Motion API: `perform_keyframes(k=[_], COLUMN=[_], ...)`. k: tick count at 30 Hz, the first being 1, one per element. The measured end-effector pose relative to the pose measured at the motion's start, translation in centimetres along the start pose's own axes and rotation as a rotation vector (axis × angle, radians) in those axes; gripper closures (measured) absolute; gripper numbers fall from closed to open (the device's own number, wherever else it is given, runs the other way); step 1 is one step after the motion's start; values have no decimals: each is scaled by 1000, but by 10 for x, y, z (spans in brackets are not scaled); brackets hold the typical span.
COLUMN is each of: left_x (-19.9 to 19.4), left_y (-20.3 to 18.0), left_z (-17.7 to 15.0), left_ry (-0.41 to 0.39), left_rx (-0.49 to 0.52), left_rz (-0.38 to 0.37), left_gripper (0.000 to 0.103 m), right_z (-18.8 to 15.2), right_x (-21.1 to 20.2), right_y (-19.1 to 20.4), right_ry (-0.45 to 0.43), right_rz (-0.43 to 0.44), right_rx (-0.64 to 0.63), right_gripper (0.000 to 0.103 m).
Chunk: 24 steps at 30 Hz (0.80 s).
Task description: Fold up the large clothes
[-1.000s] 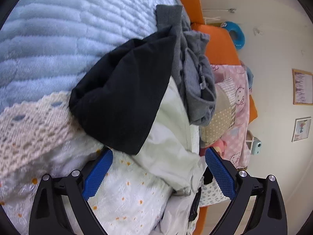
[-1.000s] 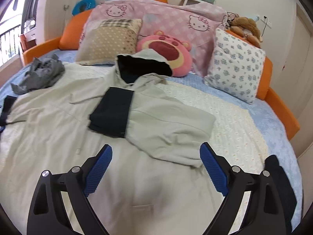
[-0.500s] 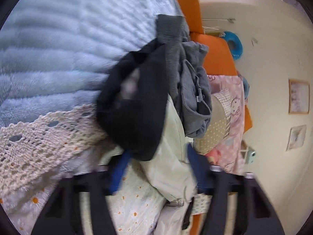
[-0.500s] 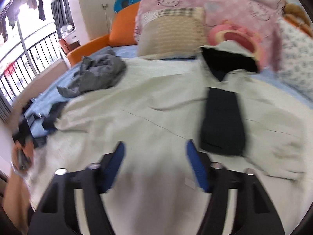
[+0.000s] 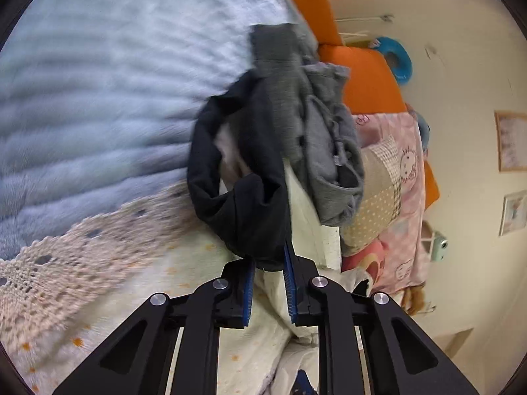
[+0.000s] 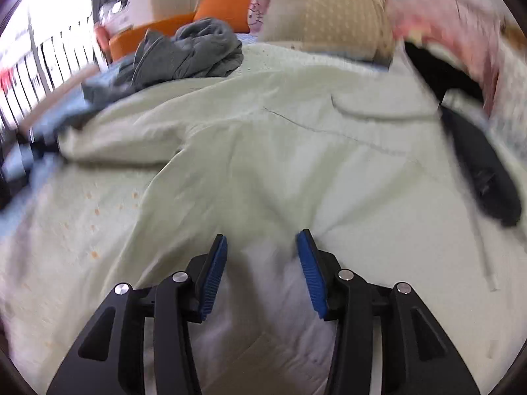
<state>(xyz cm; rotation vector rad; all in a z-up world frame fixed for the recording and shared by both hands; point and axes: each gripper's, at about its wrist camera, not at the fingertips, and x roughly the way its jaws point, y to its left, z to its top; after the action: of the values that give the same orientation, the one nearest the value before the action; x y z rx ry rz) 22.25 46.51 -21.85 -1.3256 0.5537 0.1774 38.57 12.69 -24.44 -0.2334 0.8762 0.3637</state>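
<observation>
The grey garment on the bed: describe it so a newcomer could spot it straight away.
Start at the orange bed surround in the right wrist view. Just in front of it, beside the dotted beige pillow, lies the grey garment. It is the only crumpled heap; the pale green hoodie nearby is spread flat.

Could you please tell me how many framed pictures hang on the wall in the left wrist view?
2: an upper picture near the right edge and a smaller lower picture just beneath it. The frame edge crops both, so others may hang out of view.
</observation>
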Motion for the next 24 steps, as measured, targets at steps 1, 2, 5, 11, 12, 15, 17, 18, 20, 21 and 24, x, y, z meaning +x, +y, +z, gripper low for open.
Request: perform_keyframes(k=[1, 2, 5, 11, 12, 15, 17, 18, 20, 21, 24], left_x=[-1, -1, -3, 5, 10, 28, 48, 59, 78, 88, 118], left_y=[-13, -26, -76, -198, -223, -274, -314, -332, -364, -380, -410], left_z=[1, 2, -1, -34, -45, -76, -107, -125, -164, -191, -263], left_ry=[-5, -8, -12, -14, -7, 26, 59, 82, 116, 133, 189], left_rx=[28, 56, 162, 398, 444, 517, 586, 616, 681, 738, 884], left_rz=[18, 33, 59, 54, 49, 26, 7, -15, -47, -61, -77], left_gripper=[84, 84, 85, 85, 86, 86, 86, 86, 86, 86, 86], right_z=[0, 0, 0, -2, -2, -3, -4, -4, -5, -4, -4], right_x=[1, 3, 2, 5, 6, 7, 7, 6, 6, 5, 3], right_y=[5, 7, 6, 17, 19, 19, 20, 20, 18, 15, 8], right_ry=[3, 12, 8, 13, 14, 15, 15, 15, 13, 11, 5], right_rz=[-19, -31, -34, -107, -112, -117, -119, -119, -106, -93, -55], right_rx=[-19, -24, -22, -80, -85, -91, -94, -94, -86, -77, -45], right_gripper=[57, 57, 57, 57, 57, 57, 56, 56, 56, 56, 56])
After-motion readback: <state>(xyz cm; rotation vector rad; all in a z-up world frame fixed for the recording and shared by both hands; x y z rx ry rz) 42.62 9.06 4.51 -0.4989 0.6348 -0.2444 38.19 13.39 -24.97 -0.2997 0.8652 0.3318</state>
